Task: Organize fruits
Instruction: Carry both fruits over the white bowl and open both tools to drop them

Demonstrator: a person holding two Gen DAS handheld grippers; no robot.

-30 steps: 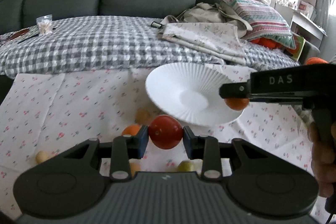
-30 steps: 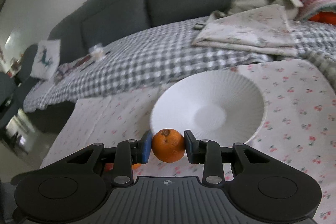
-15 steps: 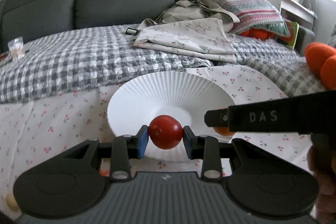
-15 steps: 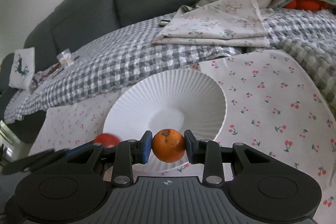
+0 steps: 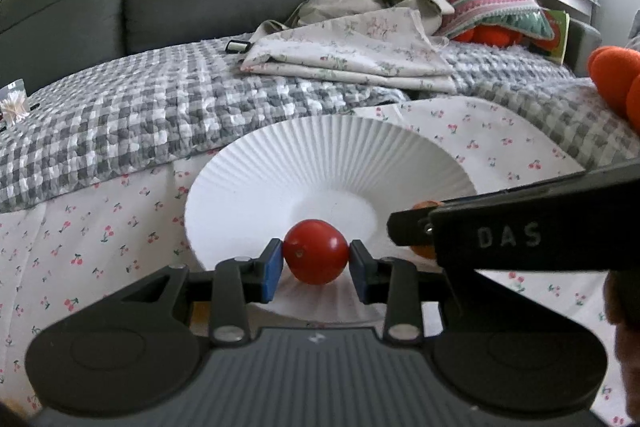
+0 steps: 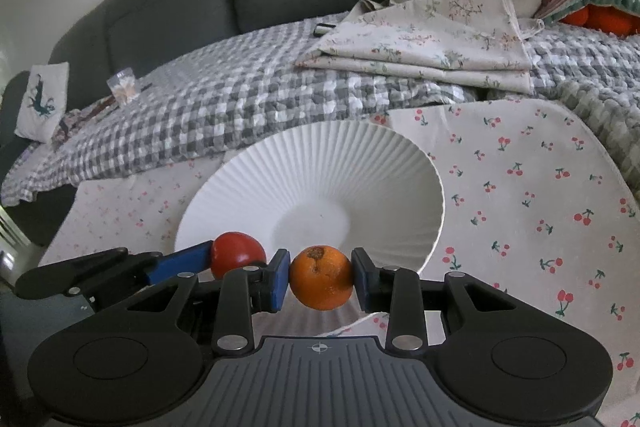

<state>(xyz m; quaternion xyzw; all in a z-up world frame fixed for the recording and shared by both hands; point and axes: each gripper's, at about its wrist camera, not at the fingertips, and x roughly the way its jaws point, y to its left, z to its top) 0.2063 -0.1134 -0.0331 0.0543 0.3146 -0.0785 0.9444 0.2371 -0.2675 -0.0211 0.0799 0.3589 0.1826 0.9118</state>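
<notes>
Fruit is being pinched by both grippers above the white fluted plate [image 5: 320, 163], centre frame: a tomato [image 5: 315, 251] by the left gripper [image 5: 315, 263], an orange [image 6: 321, 277] by the right gripper [image 6: 321, 279]. Both are probably being judged soft-skinned, best gripped gently across the middle.

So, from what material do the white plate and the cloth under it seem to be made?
The white plate looks like glazed ceramic or porcelain, though moulded plastic is possible: it has fine radial ribs, a thin crisp rim and a soft matte sheen. The cloth under it looks like thin woven cotton, printed with small red cherries; it lies matte, with soft folds.
</notes>
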